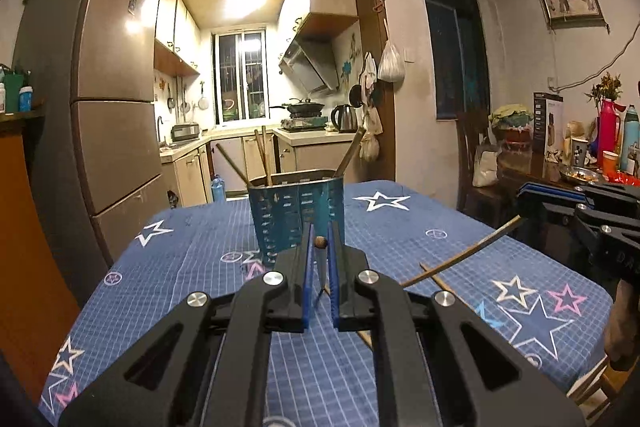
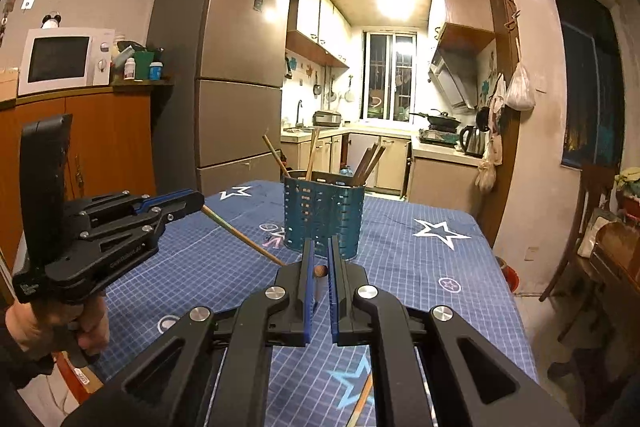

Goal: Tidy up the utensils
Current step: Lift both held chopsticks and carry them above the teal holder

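A teal perforated utensil holder (image 1: 296, 219) (image 2: 324, 223) stands on the blue star-patterned tablecloth (image 1: 180, 267) with several chopsticks leaning in it. My left gripper (image 1: 320, 231) (image 2: 199, 201) is shut on a wooden chopstick (image 2: 244, 237), whose round end (image 1: 320, 242) shows between the blue pads just before the holder. My right gripper (image 2: 320, 249) (image 1: 520, 205) is shut on another chopstick (image 1: 460, 253), its round end (image 2: 320, 271) showing between the pads. Both grippers hover above the table on the near side of the holder, the left one to the left.
A loose chopstick (image 1: 442, 281) lies on the cloth right of the left gripper. A tall fridge (image 2: 240, 75) stands beyond the table's left corner. A cluttered side table (image 1: 580, 171) and a wooden chair (image 2: 600, 259) stand to the right. A hand (image 2: 24, 323) grips the left handle.
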